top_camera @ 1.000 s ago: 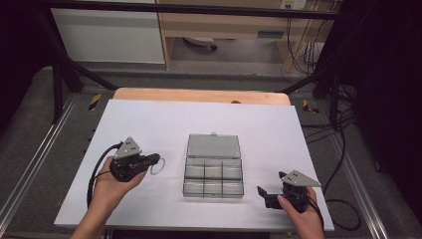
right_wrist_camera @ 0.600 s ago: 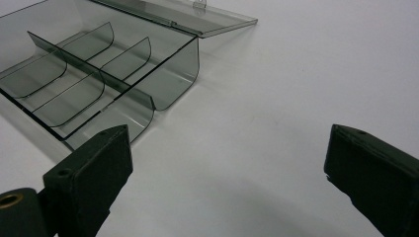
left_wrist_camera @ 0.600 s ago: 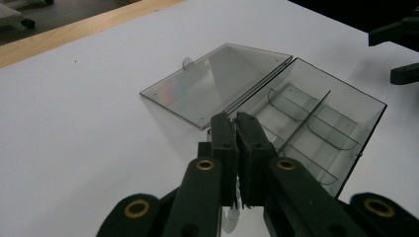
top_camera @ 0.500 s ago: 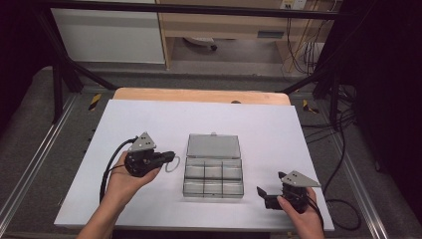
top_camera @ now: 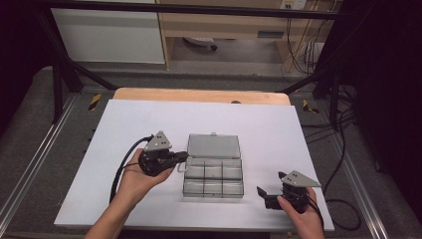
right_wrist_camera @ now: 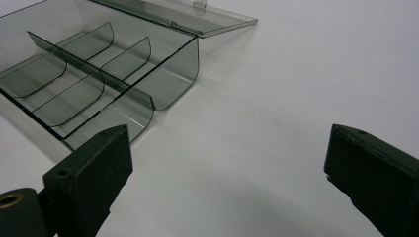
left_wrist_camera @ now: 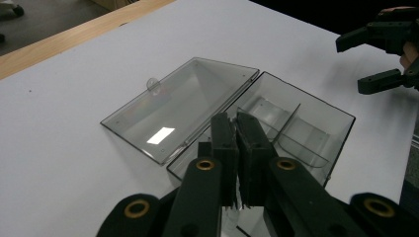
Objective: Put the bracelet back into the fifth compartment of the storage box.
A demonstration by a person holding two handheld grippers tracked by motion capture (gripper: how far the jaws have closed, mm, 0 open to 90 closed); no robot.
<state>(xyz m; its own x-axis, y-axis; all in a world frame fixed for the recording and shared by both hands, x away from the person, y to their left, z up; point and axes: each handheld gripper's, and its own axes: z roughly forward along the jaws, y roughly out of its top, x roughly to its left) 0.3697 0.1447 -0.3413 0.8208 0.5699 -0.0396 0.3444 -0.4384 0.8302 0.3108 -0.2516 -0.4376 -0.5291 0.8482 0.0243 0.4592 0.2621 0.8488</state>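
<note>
A clear plastic compartment box [top_camera: 213, 180] lies mid-table, its lid [top_camera: 214, 146] folded flat behind it and its several compartments [right_wrist_camera: 74, 84] empty. My left gripper [top_camera: 184, 158] is at the box's left rear corner, pointing right. Its jaws are pressed together [left_wrist_camera: 236, 123] above the corner of the box [left_wrist_camera: 296, 123]. A thin pale ring [top_camera: 179, 168] hangs under the tips, seemingly pinched. My right gripper [top_camera: 265, 195] rests near the front edge to the right of the box, jaws wide apart [right_wrist_camera: 227, 168] with bare table between them. It also shows in the left gripper view [left_wrist_camera: 380, 59].
The white tabletop [top_camera: 124, 129] has a wooden strip [top_camera: 199, 94] along its far edge. Metal frame rails [top_camera: 40, 149] run along both sides, and cables [top_camera: 343, 149] hang off the right. A white cabinet [top_camera: 109, 30] stands beyond the table.
My left gripper has moved right and a little away from the person, from open table up to the box's left rear corner, carrying the ring. The right gripper has not moved.
</note>
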